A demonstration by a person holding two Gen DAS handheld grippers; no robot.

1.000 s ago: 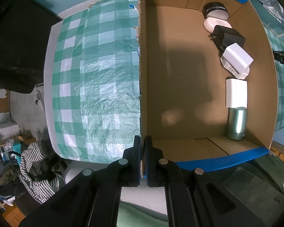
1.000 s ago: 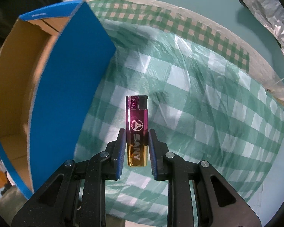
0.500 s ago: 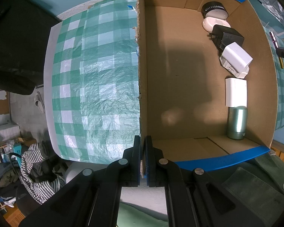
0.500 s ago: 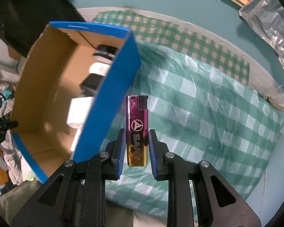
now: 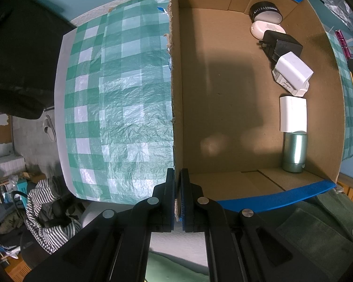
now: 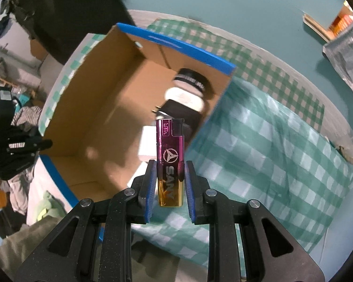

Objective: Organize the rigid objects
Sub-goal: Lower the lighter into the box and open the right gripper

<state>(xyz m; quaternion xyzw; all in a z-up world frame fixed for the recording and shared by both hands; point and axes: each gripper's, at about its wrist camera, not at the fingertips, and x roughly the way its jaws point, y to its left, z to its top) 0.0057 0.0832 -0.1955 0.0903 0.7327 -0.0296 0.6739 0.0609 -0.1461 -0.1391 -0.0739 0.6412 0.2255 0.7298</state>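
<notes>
A purple and gold lighter stands upright between the pads of my right gripper, which is shut on it. It hangs above the right wall of an open cardboard box with blue outer sides. My left gripper is shut on the near end of the box's left wall. Along the right side of the box lie a black round tin, a white oval case, a black charger, a white charger, a white block and a green cylinder. The lighter shows at the left wrist view's right edge.
The box rests on a green checked tablecloth. A silver foil bag lies at the far right on the teal surface. Striped clothing is heaped below the table's left edge. The left half of the box floor is bare.
My right gripper has risen and moved toward the box with the lighter, so the box's inside now shows behind it. The left gripper and the box have stayed put.
</notes>
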